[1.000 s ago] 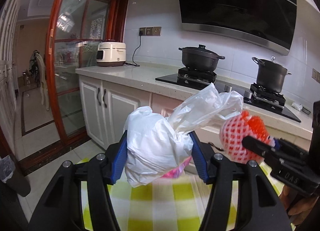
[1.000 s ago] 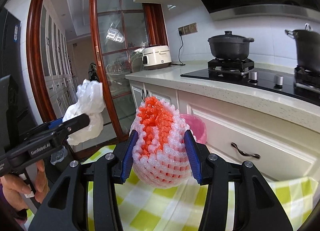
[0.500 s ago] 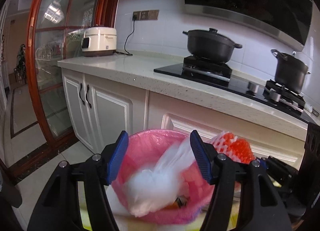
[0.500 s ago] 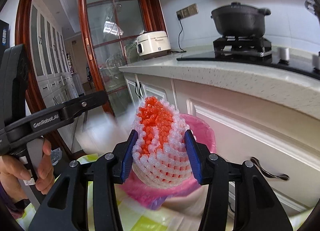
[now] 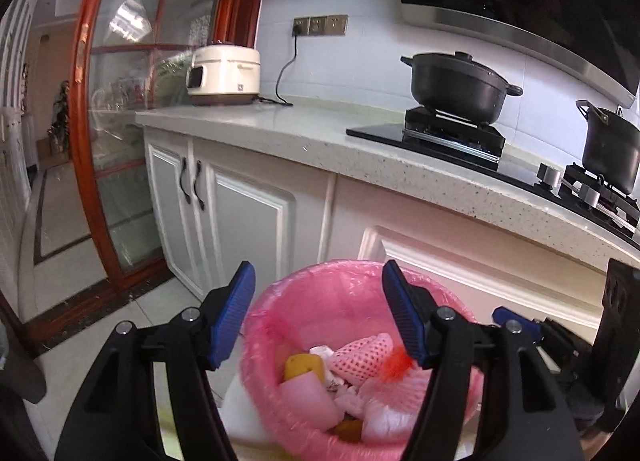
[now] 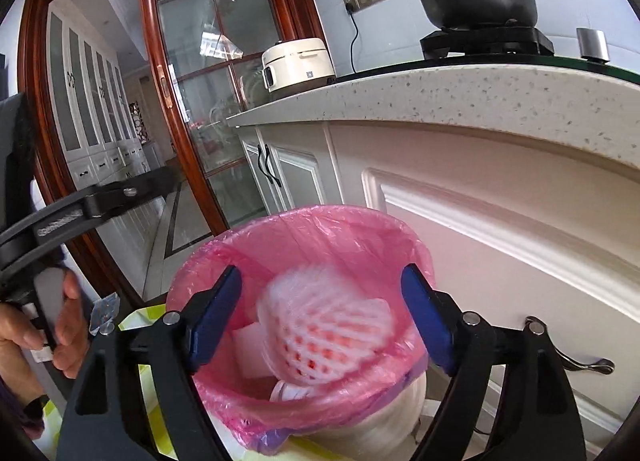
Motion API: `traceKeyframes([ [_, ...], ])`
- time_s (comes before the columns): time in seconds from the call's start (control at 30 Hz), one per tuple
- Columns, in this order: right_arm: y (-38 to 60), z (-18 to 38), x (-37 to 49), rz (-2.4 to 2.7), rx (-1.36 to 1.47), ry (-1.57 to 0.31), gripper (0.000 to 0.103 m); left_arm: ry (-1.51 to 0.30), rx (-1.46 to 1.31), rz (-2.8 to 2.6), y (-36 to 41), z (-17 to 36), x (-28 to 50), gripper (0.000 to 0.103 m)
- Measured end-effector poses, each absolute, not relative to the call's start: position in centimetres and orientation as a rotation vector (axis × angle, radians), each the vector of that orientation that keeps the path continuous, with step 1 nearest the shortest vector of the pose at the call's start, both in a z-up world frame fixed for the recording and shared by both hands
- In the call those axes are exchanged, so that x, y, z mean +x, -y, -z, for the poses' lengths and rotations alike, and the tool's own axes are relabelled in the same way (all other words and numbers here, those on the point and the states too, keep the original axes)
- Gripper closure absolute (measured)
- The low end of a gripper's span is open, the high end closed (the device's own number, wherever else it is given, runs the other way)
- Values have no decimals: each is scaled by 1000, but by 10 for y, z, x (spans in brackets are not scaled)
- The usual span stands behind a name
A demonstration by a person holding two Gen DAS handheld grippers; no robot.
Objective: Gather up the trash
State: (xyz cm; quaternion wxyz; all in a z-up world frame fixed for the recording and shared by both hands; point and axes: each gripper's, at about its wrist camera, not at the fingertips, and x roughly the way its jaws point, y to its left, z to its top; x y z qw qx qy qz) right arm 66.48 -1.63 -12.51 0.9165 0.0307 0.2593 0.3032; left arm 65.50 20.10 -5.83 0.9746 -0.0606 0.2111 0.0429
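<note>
A bin lined with a pink bag (image 5: 280, 301) (image 6: 248, 245) stands below both grippers. My left gripper (image 5: 316, 317) is open and empty above the bin's rim. The bin holds foam net sleeves (image 5: 360, 353), a yellow lump (image 5: 302, 365) and white trash. My right gripper (image 6: 320, 313) is open. A white and red foam net sleeve (image 6: 320, 325), blurred, is between its fingers and inside the bin's mouth, free of the blue pads (image 6: 212, 313). The left gripper's black body (image 6: 80, 205) shows at the left of the right wrist view.
White kitchen cabinets (image 5: 224, 205) and a stone counter (image 5: 320, 133) stand just behind the bin. Black pots (image 5: 456, 81) sit on the hob and a rice cooker (image 5: 224, 75) on the counter. A red-framed glass door (image 5: 116, 141) is at left. Yellow checked cloth (image 6: 140, 317) lies below.
Both grippers moved over the bin and opened. The white plastic bag dropped from the left gripper into the bin. The foam net sleeve left the right gripper's pads and is falling in.
</note>
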Motion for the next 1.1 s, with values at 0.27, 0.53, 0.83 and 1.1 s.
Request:
traceKeyframes([
  [0.27,40,65,613,-607,65,-468,25,-414,-123,-103,-200,27,577,29],
  [0.53,76,0,497,-603,6,-396,23,-377,-57,-96,-166,0,463,5],
  [0.83,97,-37,385,-548,-35,-435,18,-319,-4,-142,-129,-43,353,4],
  [1.1,107,-39,325,-494,26,-508,18,-322,-47,-166,-120,-60,273,4],
])
